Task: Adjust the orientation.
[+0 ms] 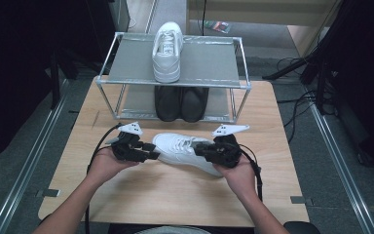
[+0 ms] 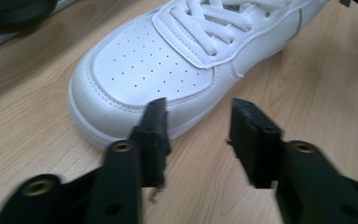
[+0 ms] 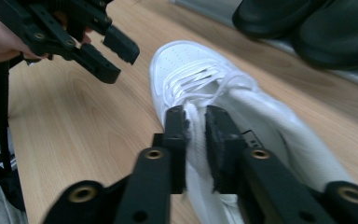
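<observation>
- We note the wooden worktop [image 1: 126, 195] as the largest item; it carries a two-tier metal shoe rack [image 1: 102, 73] along its far edge.
- On the rack's top tier stands one white sneaker [image 1: 167, 46], toe towards us. On the lower tier a pair of black shoes [image 1: 181, 103] sits side by side, toes also towards us.
- A second white sneaker [image 1: 180, 146] lies on the bare worktop just in front of the rack, between the two hands. Its toe points to the person's left and its heel to the right. In the left gripper view we see its perforated toe cap [image 2: 154, 65] and laces clearly.
- The left gripper [image 1: 146, 152] is held low at the toe end of this sneaker. Its fingers [image 2: 156, 135] stand partly apart with only worktop between them; the nearer finger sits just beside the toe's sole edge, and we cannot tell whether it touches. We record no grip here.
- The right gripper [image 1: 205, 151] is at the heel end. In the right gripper view its fingers [image 3: 175, 140] are drawn narrow and pinch the white collar of the sneaker [image 3: 196, 135] between the pads.
- The left hand [image 1: 108, 163] and right hand [image 1: 241, 175] come in from the near edge, each wrapped round its gripper body, with black cables trailing back.
</observation>
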Demonstrator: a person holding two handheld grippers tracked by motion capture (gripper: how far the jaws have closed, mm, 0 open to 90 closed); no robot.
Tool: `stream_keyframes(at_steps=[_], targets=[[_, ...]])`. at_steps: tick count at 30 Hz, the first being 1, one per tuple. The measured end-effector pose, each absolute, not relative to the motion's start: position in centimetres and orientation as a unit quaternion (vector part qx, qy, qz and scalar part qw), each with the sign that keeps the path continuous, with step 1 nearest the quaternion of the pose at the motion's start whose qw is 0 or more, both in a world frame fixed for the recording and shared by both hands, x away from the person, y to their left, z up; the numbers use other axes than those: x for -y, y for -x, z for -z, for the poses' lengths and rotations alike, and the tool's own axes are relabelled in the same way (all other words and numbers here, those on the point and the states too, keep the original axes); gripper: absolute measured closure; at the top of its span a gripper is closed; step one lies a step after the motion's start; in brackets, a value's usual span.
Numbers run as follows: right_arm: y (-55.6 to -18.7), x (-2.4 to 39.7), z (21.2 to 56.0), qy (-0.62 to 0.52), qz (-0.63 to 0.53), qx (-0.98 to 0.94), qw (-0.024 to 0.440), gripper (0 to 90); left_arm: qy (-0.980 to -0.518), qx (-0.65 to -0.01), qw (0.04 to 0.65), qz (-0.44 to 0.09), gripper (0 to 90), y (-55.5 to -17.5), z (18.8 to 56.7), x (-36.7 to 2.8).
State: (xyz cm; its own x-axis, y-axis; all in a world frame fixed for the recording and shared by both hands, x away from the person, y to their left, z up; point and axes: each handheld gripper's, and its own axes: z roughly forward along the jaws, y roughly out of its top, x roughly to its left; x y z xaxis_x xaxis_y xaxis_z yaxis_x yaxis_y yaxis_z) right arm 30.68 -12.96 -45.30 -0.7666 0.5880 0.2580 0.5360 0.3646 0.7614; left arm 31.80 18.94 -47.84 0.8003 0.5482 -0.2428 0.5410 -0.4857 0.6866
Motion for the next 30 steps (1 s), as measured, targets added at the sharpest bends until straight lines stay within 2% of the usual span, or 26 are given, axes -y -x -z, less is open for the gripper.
stream_keyframes(at_steps=[3, 6, 16, 30], targets=[[-30.7, 13.7, 44.9, -0.345, -0.456, -0.820, 0.025, 89.4, -0.859, -0.312, 0.406, -0.012, 78.0, -31.7, 47.6, -18.5], [-30.9, 14.3, 45.0, -0.352, -0.447, -0.822, 0.024, 90.0, -0.855, -0.309, 0.417, -0.008, 90.0, -31.7, 47.5, -18.0], [-31.2, 14.1, 46.2, -0.361, -0.420, -0.833, 0.016, 90.0, -0.866, -0.309, 0.392, 0.008, 90.0, -32.6, 49.0, -16.1], [-30.0, 13.3, 46.1, -0.359, -0.407, -0.840, 0.013, 90.0, -0.869, -0.312, 0.384, 0.013, 90.0, -33.5, 49.5, -15.8]])
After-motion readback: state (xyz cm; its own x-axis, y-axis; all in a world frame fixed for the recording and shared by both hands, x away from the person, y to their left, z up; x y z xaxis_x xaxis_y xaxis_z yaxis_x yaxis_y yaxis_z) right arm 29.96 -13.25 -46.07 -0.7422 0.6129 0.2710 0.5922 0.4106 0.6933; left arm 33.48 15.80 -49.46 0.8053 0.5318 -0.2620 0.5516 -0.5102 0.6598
